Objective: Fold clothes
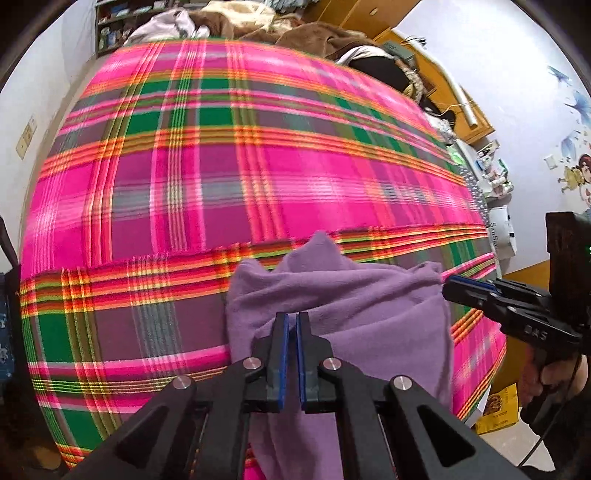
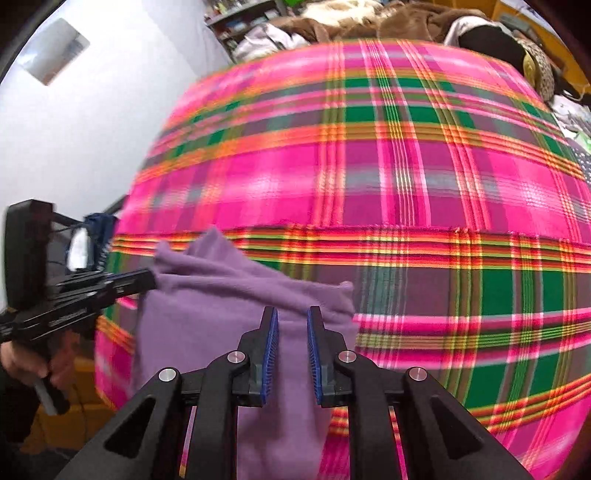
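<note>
While the purple fleece garment [image 1: 343,314] hung between the two tools over the near edge of the bed, the left gripper [image 1: 293,321] stood with its blue pads all but together; seen from the right wrist camera, its tip [image 2: 147,278] met one upper corner of the fleece, pinching it. The right gripper [image 2: 291,317] showed a clear gap between its blue ribbed pads, with purple cloth lying behind and below that gap. From the left wrist view its tip [image 1: 452,286] sat at the opposite upper corner of the garment, but whether the pads actually pressed on the cloth there could not be told, as the corner was small and partly hidden. The fleece draped downward in loose folds from a raised, bunched top edge. Under it lay a bright pink, green and orange plaid blanket [image 1: 221,166] spread across the bed, with a frayed hem running across it just beyond the garment. A hand [image 2: 26,360] held the left tool's grip. Brown bedding [image 1: 306,33] was heaped at the far end.
</note>
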